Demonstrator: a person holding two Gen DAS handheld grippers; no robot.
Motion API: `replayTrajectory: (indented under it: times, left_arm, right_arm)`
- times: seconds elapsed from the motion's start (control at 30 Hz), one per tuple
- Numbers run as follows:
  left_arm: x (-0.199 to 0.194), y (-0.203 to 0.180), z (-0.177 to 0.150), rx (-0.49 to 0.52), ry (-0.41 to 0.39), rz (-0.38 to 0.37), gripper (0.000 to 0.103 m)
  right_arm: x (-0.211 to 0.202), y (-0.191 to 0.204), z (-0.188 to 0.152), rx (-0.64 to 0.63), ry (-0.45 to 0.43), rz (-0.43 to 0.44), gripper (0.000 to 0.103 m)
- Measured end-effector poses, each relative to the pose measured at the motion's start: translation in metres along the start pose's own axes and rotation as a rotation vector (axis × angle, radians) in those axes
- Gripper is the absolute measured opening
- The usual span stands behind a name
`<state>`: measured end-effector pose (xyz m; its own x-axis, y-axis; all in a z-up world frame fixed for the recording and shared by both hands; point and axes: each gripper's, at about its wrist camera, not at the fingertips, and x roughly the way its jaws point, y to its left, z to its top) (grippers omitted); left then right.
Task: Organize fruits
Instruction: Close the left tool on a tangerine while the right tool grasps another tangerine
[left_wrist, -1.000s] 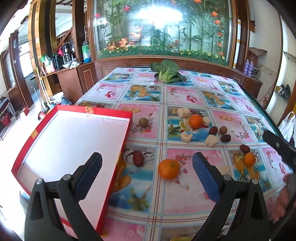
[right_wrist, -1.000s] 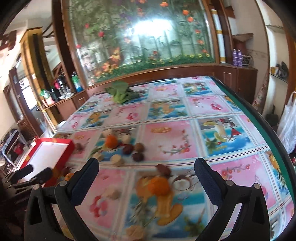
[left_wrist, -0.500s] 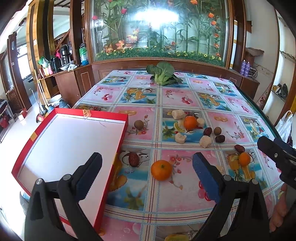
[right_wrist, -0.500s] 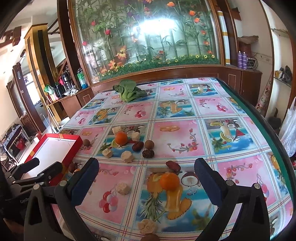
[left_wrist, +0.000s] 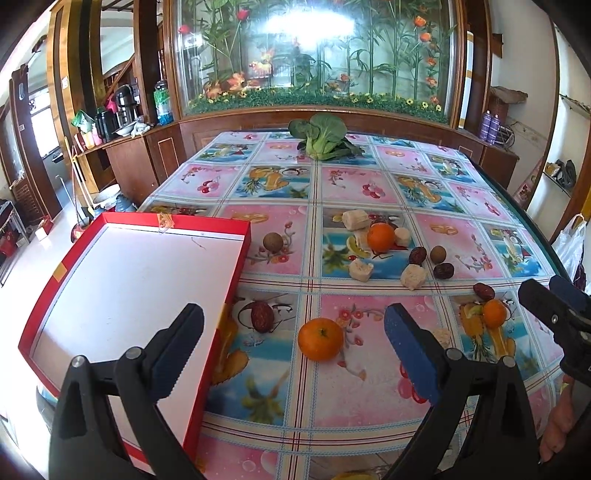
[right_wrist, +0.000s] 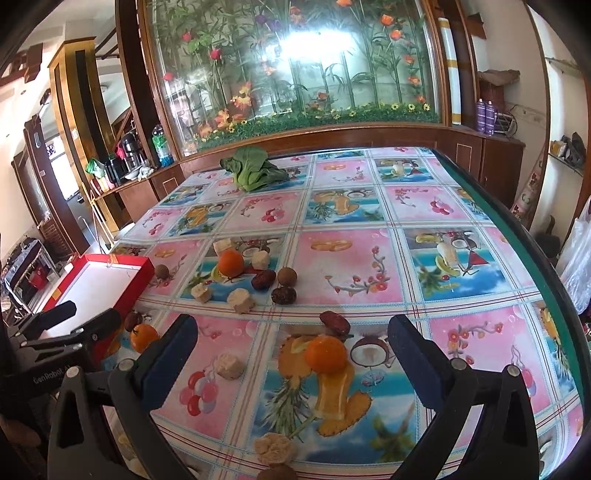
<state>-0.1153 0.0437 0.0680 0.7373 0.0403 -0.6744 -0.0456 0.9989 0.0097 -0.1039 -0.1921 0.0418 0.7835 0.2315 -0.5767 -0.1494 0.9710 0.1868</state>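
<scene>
Oranges, dark red dates, brown longans and pale cake-like chunks lie scattered on a fruit-print tablecloth. My left gripper is open just above the table, and a large orange lies between its fingers, slightly ahead. A date rests beside the red box's rim, whose white inside holds nothing. My right gripper is open over a small orange with a date just behind it. The left gripper also shows at the left of the right wrist view.
A bok choy lies at the table's far end. A cluster with an orange, dates and chunks fills mid-table. More chunks sit near the front edge. The green table edge runs along the right. Wooden cabinets stand behind.
Both grippers have come down and forward toward the table, so the fruits look nearer. The right gripper has shifted so its small orange is between the fingers. Both stay open.
</scene>
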Motion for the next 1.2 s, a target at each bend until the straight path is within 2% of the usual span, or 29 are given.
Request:
replayTrajectory:
  times: [0.2,0.3,0.4,0.53,0.6,0.73,0.77,0.97,1.07,1.13,1.2]
  left_arm:
    - [0.015,0.004,0.009,0.030,0.032,-0.033,0.098]
    - [0.028,-0.001,0.021,0.093,0.089,-0.102,0.098]
    - [0.041,-0.014,0.032,0.168,0.117,-0.128,0.098]
    - [0.061,-0.030,0.048,0.234,0.134,-0.120,0.098]
    - [0.071,-0.035,0.054,0.251,0.143,-0.123,0.098]
    - [0.090,-0.044,0.064,0.304,0.169,-0.145,0.098]
    - [0.094,-0.045,0.066,0.309,0.180,-0.166,0.098]
    - [0.119,-0.060,0.075,0.360,0.211,-0.186,0.098]
    - [0.133,-0.069,0.080,0.369,0.241,-0.227,0.086]
    - [0.144,-0.074,0.081,0.365,0.278,-0.247,0.074]
    - [0.155,-0.077,0.081,0.363,0.304,-0.256,0.070]
  right_arm:
    - [0.008,-0.012,-0.006,-0.046,0.053,-0.001,0.102]
    - [0.011,-0.017,-0.009,-0.080,0.083,0.021,0.102]
    - [0.014,-0.019,-0.011,-0.108,0.112,0.039,0.101]
    - [0.017,-0.020,-0.011,-0.119,0.106,0.057,0.093]
    - [0.023,-0.021,-0.010,-0.100,0.123,0.079,0.083]
    - [0.044,-0.023,-0.013,-0.064,0.217,0.120,0.057]
    - [0.047,-0.024,-0.014,-0.056,0.231,0.125,0.056]
    - [0.047,-0.023,-0.014,-0.055,0.226,0.122,0.056]
    - [0.051,-0.025,-0.014,-0.045,0.247,0.108,0.056]
    - [0.056,-0.026,-0.013,-0.040,0.263,0.116,0.055]
    - [0.058,-0.025,-0.013,-0.043,0.275,0.123,0.052]
